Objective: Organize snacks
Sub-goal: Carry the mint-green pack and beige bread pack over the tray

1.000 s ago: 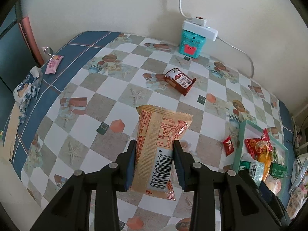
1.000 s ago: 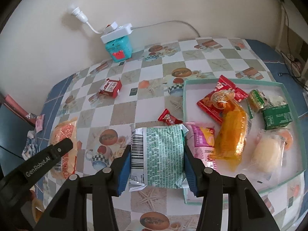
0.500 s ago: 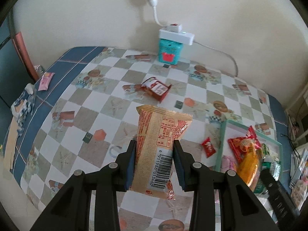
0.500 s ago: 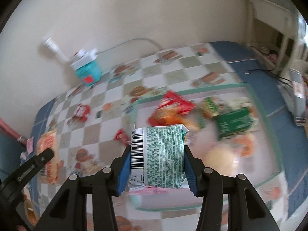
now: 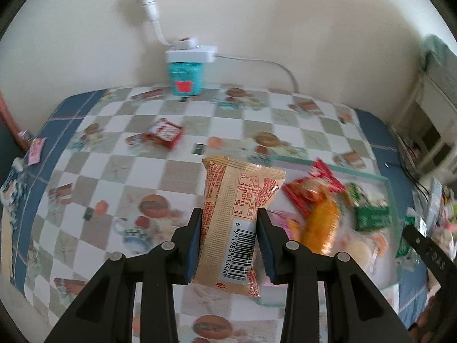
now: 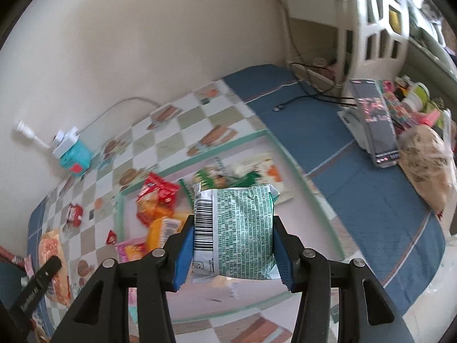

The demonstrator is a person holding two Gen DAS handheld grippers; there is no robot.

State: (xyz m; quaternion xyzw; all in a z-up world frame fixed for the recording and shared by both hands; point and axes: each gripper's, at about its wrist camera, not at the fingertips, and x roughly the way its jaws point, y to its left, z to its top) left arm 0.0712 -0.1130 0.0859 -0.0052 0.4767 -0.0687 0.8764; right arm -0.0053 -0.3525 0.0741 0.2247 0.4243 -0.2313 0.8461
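Note:
My left gripper (image 5: pixel 228 233) is shut on a tan and orange snack packet (image 5: pixel 237 223) with a barcode, held above the table just left of the tray. My right gripper (image 6: pixel 231 237) is shut on a green and white snack packet (image 6: pixel 237 228), held over the pale tray (image 6: pixel 314 200) with its mint green rim. Several snacks lie in that tray (image 5: pixel 390 188): a red packet (image 5: pixel 311 188), an orange one (image 5: pixel 322 225) and a green one (image 5: pixel 371 217). A small red packet (image 5: pixel 165 133) lies loose on the checked tablecloth.
A teal box (image 5: pixel 187 78) with a white power strip on top stands at the wall. A pink sachet (image 5: pixel 35 153) lies at the table's left edge. To the right of the tray are a phone on a stand (image 6: pixel 377 125), cables and a bag (image 6: pixel 428 168).
Both grippers have swung to the right with their packets. The tray has come under the right gripper and much nearer to the left one. Both grips are unchanged.

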